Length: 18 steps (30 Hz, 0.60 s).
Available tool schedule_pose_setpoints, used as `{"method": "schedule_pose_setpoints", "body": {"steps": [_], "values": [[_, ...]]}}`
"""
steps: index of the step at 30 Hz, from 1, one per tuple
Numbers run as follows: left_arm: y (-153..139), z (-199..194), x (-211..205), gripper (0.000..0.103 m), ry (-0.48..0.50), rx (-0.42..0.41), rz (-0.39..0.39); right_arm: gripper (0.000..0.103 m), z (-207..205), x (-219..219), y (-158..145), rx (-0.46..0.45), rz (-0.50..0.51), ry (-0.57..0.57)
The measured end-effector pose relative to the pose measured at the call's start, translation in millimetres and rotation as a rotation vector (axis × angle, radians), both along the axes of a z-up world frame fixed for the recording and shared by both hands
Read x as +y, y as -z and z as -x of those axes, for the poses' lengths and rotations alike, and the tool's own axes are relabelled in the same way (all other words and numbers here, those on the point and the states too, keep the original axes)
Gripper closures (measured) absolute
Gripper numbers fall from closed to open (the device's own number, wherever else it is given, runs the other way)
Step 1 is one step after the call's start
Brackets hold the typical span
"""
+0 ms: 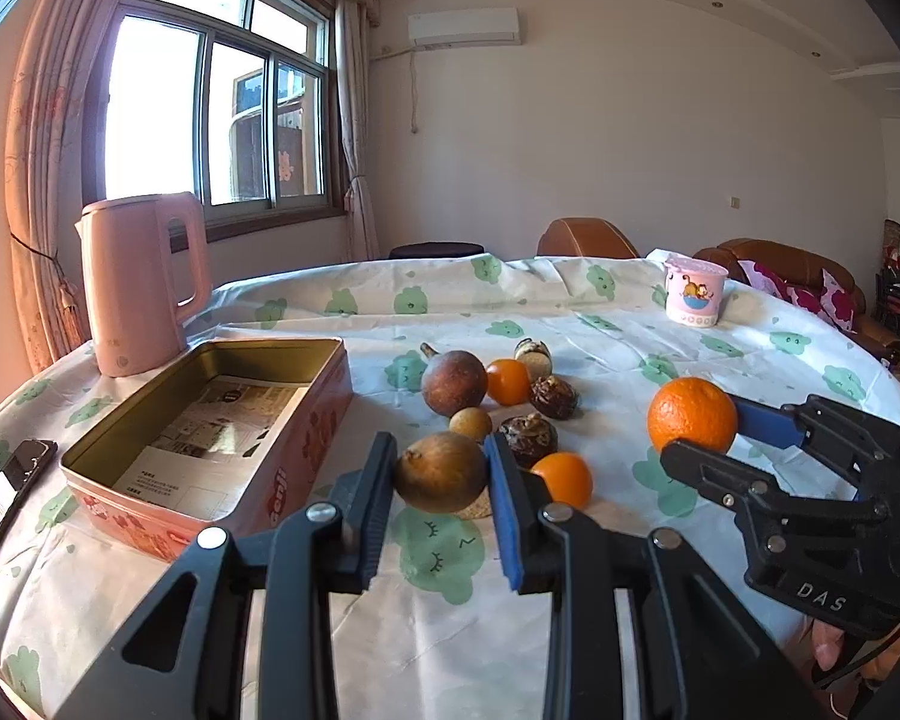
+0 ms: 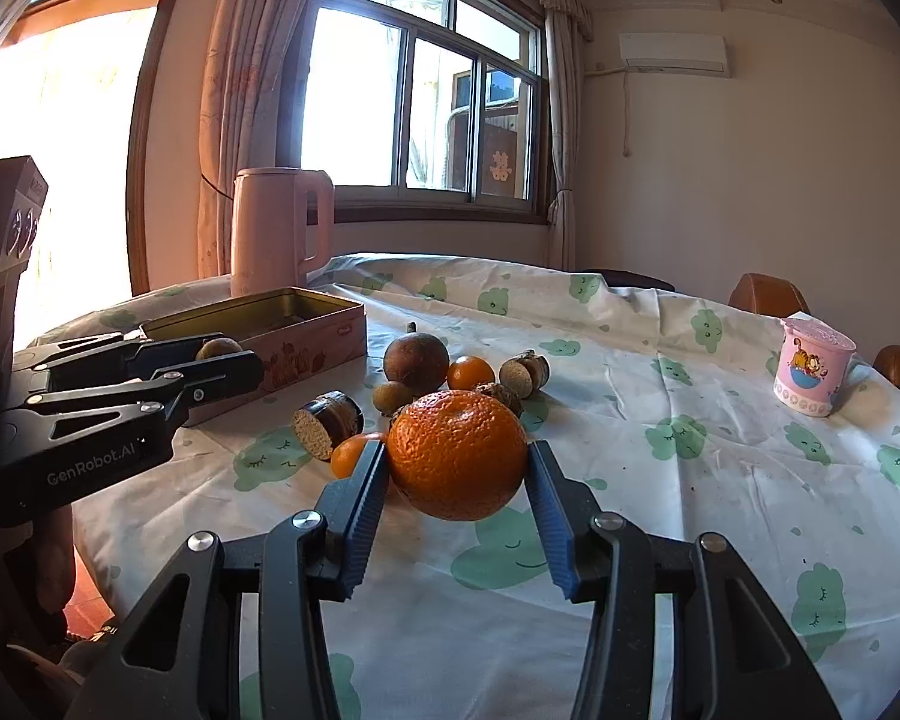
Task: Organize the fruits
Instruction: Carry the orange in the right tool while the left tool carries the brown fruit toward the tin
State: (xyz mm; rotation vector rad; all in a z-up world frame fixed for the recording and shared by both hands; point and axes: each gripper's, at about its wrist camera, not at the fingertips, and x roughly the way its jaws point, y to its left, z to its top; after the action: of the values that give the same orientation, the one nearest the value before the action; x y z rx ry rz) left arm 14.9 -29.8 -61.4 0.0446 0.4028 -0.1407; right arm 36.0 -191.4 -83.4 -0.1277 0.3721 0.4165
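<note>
The left claw (image 1: 441, 471) is clamped on a brown oval fruit (image 1: 441, 471), held clear of the surface (image 1: 570, 312) just beside the near right corner of the open tin box (image 1: 210, 432); the fruit's long axis runs across between the two pads, its small stem nub pointing toward the left pad. The right claw (image 2: 457, 463) is clamped on a large orange (image 2: 457, 463), round with no clear long axis, lifted above the cloth to the right of the fruit pile. The box lies with its long axis running away toward the pink kettle (image 1: 141, 282) and holds only a printed sheet. On the surface I count two small oranges (image 1: 508, 381), one big dark round fruit (image 1: 453, 383) with its stem pointing up-left, one small tan fruit (image 1: 470, 423), and three dark cut pieces (image 1: 553, 396). A pink cup (image 1: 694, 291) stands well apart at the far right.
</note>
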Motion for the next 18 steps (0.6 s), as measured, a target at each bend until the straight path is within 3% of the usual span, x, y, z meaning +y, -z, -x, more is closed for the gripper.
{"method": "schedule_pose_setpoints", "body": {"steps": [18], "values": [[-10.0, 7.7, 1.5, 0.071, -0.033, -0.082, -0.025, 0.054, 3.5, -0.5, -3.3, -0.026, 0.01, 0.018]]}}
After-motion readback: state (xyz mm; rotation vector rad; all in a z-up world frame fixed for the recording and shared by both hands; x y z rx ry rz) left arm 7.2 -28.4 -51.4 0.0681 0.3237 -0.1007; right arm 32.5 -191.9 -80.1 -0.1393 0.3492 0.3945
